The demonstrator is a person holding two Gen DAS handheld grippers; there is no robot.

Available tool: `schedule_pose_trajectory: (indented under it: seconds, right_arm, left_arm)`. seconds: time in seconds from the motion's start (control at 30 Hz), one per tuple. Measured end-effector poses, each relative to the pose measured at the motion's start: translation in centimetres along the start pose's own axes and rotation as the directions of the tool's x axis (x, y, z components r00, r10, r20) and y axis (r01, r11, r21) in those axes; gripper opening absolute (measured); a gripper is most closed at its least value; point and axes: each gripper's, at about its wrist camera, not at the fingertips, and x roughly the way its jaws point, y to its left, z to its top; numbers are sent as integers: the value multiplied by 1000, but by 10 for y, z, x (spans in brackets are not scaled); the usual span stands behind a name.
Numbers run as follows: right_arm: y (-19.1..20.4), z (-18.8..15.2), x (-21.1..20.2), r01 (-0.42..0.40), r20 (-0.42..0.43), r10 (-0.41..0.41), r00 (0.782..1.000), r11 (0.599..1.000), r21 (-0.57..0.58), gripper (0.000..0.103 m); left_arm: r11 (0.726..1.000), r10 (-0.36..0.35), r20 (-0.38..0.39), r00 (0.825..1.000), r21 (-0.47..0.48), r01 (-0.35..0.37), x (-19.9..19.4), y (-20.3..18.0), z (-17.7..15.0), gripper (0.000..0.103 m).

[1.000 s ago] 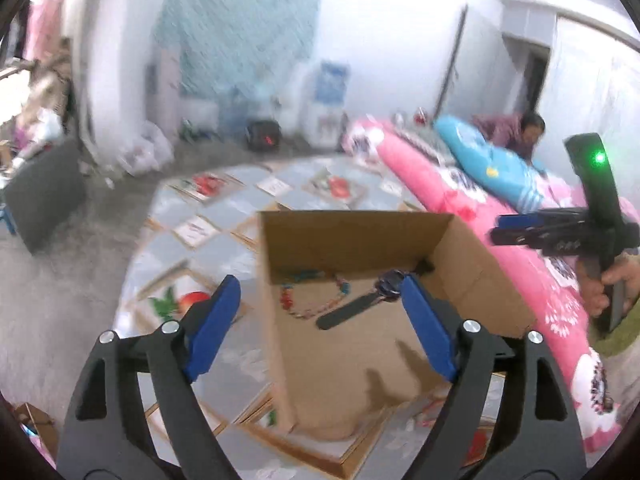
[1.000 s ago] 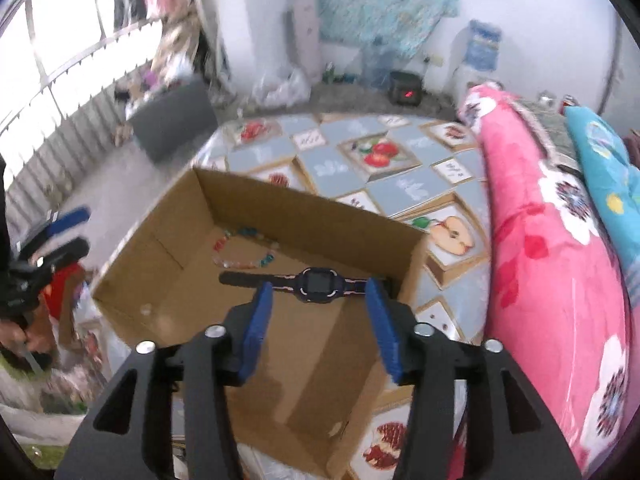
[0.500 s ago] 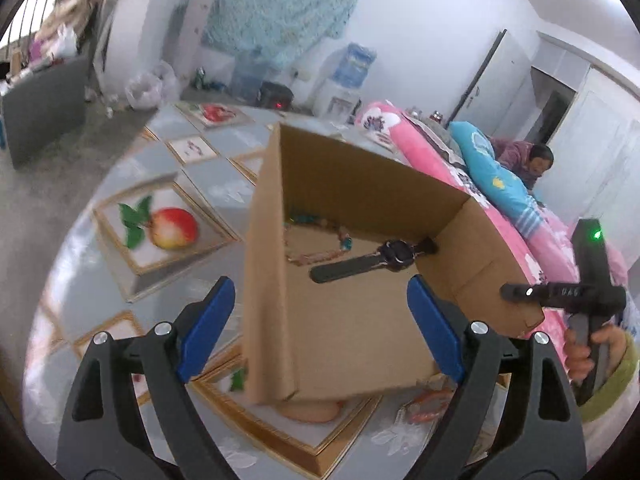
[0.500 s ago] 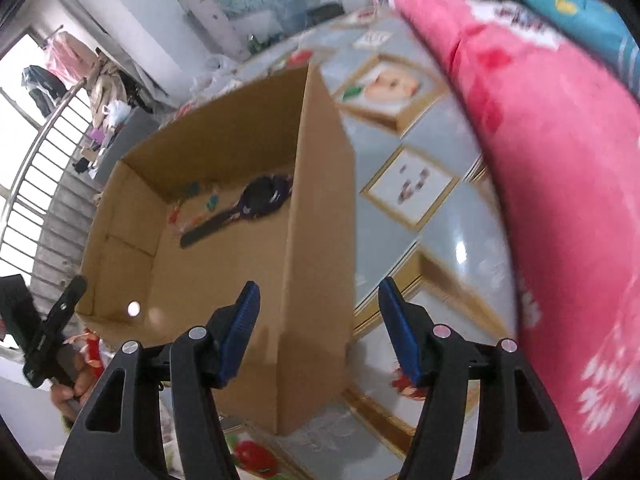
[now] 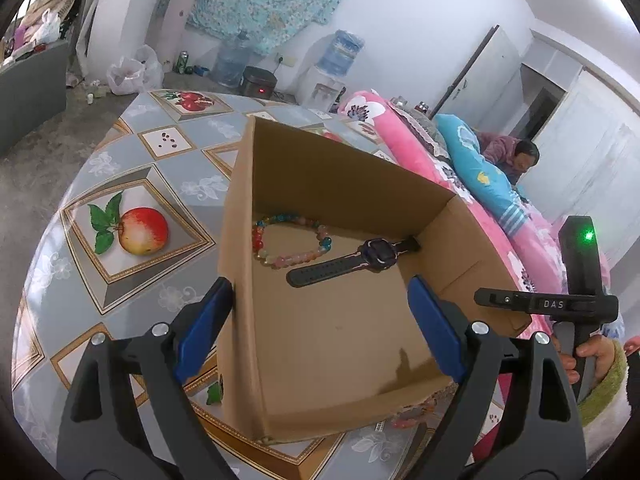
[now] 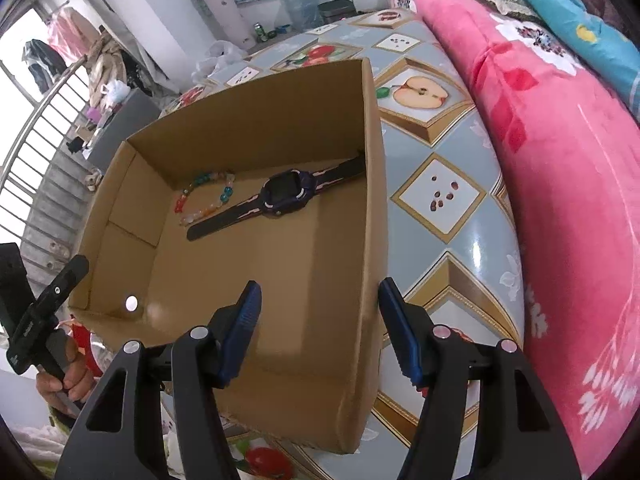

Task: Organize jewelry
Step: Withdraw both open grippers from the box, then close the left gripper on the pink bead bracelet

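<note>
An open cardboard box stands on the table. On its floor lie a multicoloured bead bracelet and a dark wristwatch, side by side near the far wall. My left gripper is open and straddles the box's left wall, one finger outside and one over the box floor. My right gripper is open across the box's right wall, its left finger inside and its right finger just outside. Neither holds anything.
The table has a grey-blue fruit-pattern cover. A pink quilt borders its right side, with a person behind it. Small pink-red items lie on the table by the box's near edge.
Both grippers have sunk closer to the box and rolled. The right one swung from over the watch to the box's right wall, and its jaws stand a little wider.
</note>
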Motion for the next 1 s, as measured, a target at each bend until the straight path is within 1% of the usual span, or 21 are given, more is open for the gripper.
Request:
schedule_pose_trajectory:
  seconds: [0.03,0.17,0.27,0.33,0.43,0.5,0.57,0.67,0.7,0.77,0.8,0.83,0.9,0.93,0.97,1.0]
  right_arm:
    - [0,1,-2,5,8,-4,1000,1000,-3,60]
    - [8,6,-7,-24,33,24,999,999,-27,60]
    - [15,8,-3,0,35,1,999,999,-47,60]
    - [17,8,-1,-9,39,11,999,999,-49,60]
    - [16,5,4,-37,44,39,998,999,-36,60]
    - [15,0,3,-39,59,42,997,998,-41,60]
    - [14,-5,-6,-57,99,61,993,997,-47,60]
    - [8,-19,-35,-61,201,71,977,997,-54,60]
    - [5,-29,-47,-60,249,72,966,997,-56,60]
    - [-2,-45,-61,-61,297,74,952,997,-54,60]
    - [-7,-60,-67,-65,320,78,944,997,-51,60]
    - [-11,-70,-69,-67,330,77,941,997,-43,60]
    - [-19,-91,-68,-84,335,88,938,996,-27,60]
    - [-25,-108,-62,-99,326,99,940,995,-15,60]
    - [-27,-116,-58,-110,317,106,943,994,-5,60]
    - [-31,-124,-51,-126,298,118,947,992,7,60]
  left_arm:
    - [1000,-2,4,1000,4,2,-1,-1,1,84]
    - [997,54,54,997,47,-56,-11,-6,8,84]
    - [998,48,34,998,25,-49,-11,-2,10,84]
    - [998,58,31,998,27,-59,-12,1,9,84]
    - [997,73,37,997,30,-74,-14,5,5,84]
    - [997,71,68,995,30,-73,-22,5,2,84]
    - [993,106,130,986,38,-111,-39,1,-2,85]
    - [988,124,233,965,57,-141,-74,-12,-12,85]
    - [987,121,252,960,72,-144,-83,-18,-17,85]
    - [983,92,268,959,132,-131,-97,-33,-34,85]
    - [977,71,246,967,179,-117,-99,-45,-48,85]
    - [973,54,225,973,206,-101,-98,-52,-56,85]
    - [955,3,110,994,293,-35,-84,-79,-86,85]
    - [949,-3,76,997,315,-22,-78,-86,-94,85]
    - [934,-2,23,1000,356,-6,-65,-100,-109,85]
    - [923,6,-8,1000,385,-2,-56,-109,-118,80]
